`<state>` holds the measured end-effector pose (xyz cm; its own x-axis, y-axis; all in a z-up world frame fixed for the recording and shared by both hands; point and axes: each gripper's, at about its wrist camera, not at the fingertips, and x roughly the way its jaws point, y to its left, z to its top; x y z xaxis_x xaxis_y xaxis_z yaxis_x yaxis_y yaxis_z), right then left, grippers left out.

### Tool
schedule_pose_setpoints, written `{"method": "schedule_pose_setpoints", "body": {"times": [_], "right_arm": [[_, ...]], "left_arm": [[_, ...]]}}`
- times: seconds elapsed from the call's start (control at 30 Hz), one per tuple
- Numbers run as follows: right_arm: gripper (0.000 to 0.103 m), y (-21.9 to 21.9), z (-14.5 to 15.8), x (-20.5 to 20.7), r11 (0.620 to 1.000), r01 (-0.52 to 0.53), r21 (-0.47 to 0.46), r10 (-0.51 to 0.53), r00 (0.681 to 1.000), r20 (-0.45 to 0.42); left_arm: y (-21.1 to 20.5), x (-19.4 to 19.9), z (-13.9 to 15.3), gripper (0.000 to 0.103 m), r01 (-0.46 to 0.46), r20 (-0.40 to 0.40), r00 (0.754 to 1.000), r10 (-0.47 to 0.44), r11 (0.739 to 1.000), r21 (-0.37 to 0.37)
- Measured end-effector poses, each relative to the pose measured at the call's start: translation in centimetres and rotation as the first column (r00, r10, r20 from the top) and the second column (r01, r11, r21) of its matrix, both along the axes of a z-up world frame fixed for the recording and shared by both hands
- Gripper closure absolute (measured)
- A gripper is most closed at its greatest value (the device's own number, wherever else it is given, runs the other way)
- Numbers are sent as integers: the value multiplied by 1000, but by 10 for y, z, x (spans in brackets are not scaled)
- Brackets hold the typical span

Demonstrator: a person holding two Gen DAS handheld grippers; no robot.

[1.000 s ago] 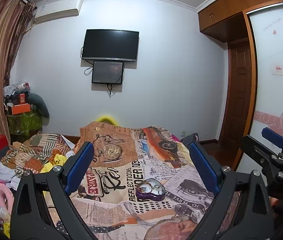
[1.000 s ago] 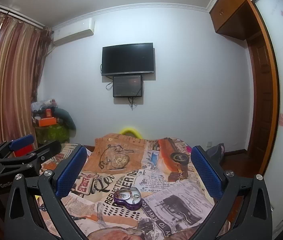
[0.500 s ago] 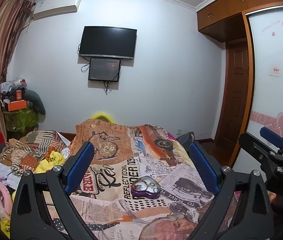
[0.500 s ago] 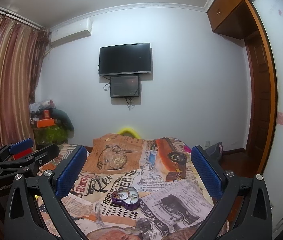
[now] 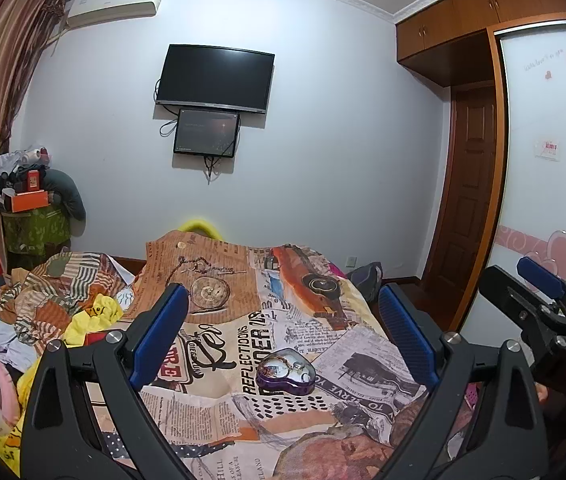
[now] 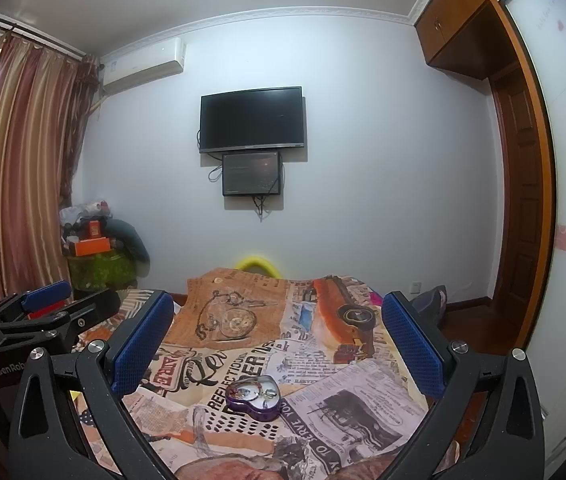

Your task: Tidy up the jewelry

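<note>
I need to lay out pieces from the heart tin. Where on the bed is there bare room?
The newspaper-print bedspread is bare all around the purple heart-shaped tin: beyond it toward the printed pocket watch, and to its right as far as the bed's edge. The near strip under both open hand-held grippers, left and right, is free too. The left side is crowded with a heap of clothes.

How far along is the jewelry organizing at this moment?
Nothing looks done yet. The purple heart-shaped tin sits on the newspaper-print bedspread, with small shiny pieces seemingly inside, too small to identify. Nothing is in hand: the left tool and right tool are both open, empty and apart from the tin. The handling itself remains.
</note>
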<state>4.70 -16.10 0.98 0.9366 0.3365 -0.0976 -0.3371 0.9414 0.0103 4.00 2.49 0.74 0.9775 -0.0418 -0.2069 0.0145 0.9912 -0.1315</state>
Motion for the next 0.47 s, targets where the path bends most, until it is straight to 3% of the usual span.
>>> {"method": "schedule_pose_setpoints", "body": {"times": [0.47], "right_arm": [[0, 1, -3, 6, 1000, 3, 2, -3, 1000, -21]], "left_arm": [[-3, 7, -8, 7, -9, -12, 1000, 9, 1000, 22]]}}
